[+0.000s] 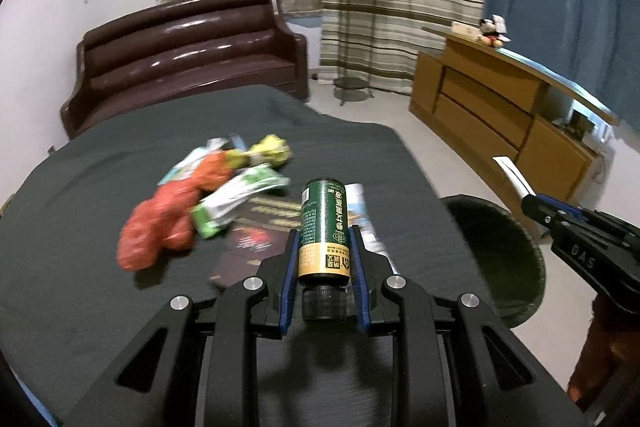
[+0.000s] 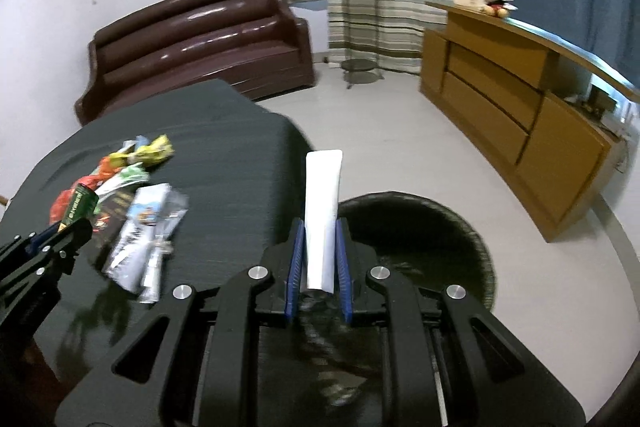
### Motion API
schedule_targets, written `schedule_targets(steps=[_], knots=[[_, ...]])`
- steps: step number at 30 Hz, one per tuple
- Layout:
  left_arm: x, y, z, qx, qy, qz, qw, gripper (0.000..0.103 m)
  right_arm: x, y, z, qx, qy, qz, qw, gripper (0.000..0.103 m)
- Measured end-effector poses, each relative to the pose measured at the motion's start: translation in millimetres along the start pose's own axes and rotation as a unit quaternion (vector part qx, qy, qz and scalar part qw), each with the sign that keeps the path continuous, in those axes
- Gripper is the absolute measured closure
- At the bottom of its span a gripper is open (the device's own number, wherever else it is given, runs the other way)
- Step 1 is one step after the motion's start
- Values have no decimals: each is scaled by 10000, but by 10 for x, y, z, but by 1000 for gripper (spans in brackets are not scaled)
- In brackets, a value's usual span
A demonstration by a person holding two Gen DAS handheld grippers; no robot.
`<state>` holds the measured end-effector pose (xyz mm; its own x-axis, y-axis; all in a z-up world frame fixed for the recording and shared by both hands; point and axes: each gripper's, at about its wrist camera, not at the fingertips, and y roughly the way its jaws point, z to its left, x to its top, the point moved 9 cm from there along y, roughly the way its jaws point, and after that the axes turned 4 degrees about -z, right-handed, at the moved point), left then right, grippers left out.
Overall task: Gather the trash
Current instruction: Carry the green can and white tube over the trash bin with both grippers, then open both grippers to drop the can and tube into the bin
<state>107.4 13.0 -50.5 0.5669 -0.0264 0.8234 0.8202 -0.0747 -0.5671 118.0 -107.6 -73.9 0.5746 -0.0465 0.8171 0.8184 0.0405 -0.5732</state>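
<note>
My left gripper [image 1: 325,235] is shut on a green and gold bottle [image 1: 325,231] with a black cap, held above the dark table [image 1: 80,187]. My right gripper [image 2: 319,227] is shut on a flat white tube [image 2: 322,203], hovering over the near rim of a dark round bin [image 2: 420,227]. That bin [image 1: 500,251] stands on the floor to the right of the table. On the table lie an orange bag [image 1: 160,223], a green and white wrapper [image 1: 236,199], a yellow wrapper [image 1: 272,149], a dark packet [image 1: 256,239] and a silvery wrapper [image 2: 144,239].
A brown sofa [image 1: 192,51] stands behind the table. A wooden cabinet [image 1: 492,111] with a plush toy [image 1: 494,31] lines the right wall. A plant stand [image 1: 356,27] stands by striped curtains. Pale floor lies between table and cabinet.
</note>
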Motion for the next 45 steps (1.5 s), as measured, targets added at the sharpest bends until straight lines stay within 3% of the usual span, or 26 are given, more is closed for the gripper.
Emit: schedule_targets(steps=[6,17,33,34,36,41,45], knots=[[101,134,-474,-274,196,-1,9994,78,-45,43,-337,-163,142,24,9998,87],[138,467,-1122,-513,638,109,9966,78,-107,177,-604,-276,359,109,9989,86],[195,864,-1437,-513,816,418,9945,78,-55,489,-881,-361,666,142,9970,84],[193,872,-1454,-525,840,440,9941,75,-60,511,-891,-358,687,162,9969,83],[173,886,-1444,-517,876,496,9936,55,-60,520,-907,-349,768,165,9963,72],[159,861,-1391,-467,769,505,9947,45,-51,494,-970,-391,856,139,9955,69],[161,796,-1323,-399,688,466,9957,43,-24,453,-976,-401,915,111,9949,68]])
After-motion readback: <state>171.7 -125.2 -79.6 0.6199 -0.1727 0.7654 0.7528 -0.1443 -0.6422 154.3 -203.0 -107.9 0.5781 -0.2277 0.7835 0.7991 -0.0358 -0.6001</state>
